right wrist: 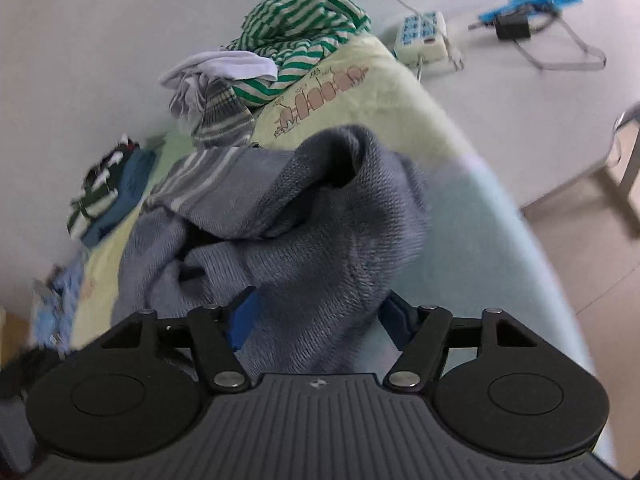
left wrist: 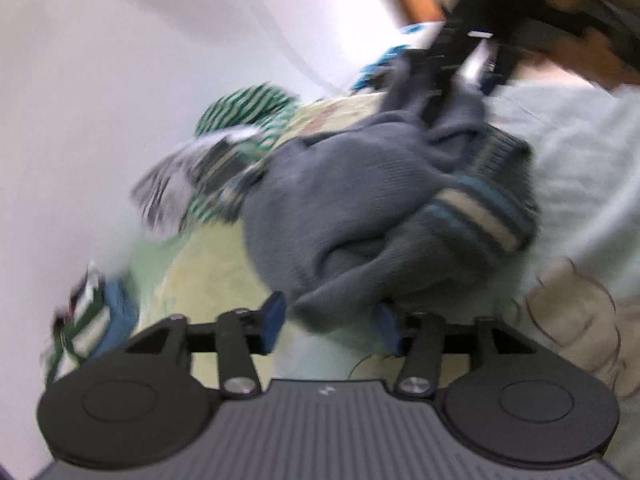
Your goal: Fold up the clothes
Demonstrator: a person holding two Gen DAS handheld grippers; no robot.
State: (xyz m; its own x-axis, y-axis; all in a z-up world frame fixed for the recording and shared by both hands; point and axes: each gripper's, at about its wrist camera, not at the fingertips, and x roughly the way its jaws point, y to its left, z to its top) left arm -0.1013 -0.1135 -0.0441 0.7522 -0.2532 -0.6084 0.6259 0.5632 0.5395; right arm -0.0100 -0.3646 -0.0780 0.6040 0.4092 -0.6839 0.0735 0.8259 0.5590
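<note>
Pale walls and a tiled floor surround a bed (right wrist: 472, 216) spread with a light green and yellow cartoon-print sheet, on which the clothes lie. Progress is judged early: a crumpled grey knitted sweater with striped cuffs and hem (right wrist: 304, 216) sits bunched in a heap in the middle of the bed, with no flat panel or crease line visible, so spreading, smoothing and folding all appear outstanding. Toward the far end of the bed lies an unfolded pile comprising a green-and-white striped garment (right wrist: 296, 40), a white garment (right wrist: 216, 68) and a grey striped knit (right wrist: 224, 120). Near the wall-side edge rests a small stack of a dark green-and-white striped item and a blue item (right wrist: 108, 200), which looks folded, though blur prevents confirmation. Left gripper (left wrist: 332, 326): jaws stand part open, blue pads either side of the sweater's near edge; cloth lies between them, but the pads are apart from it and do not press, so it is released. Right gripper (right wrist: 316, 320): jaws likewise part open with a thick fold of the sweater draped between them and over the tool body; the pads show clear of the knit, so no grasp is recorded. In the left wrist view the right gripper's black body is seen at the sweater's far side, heavily blurred. A white power strip (right wrist: 424, 36) lies on a white desk (right wrist: 520, 128) beyond the bed.
</note>
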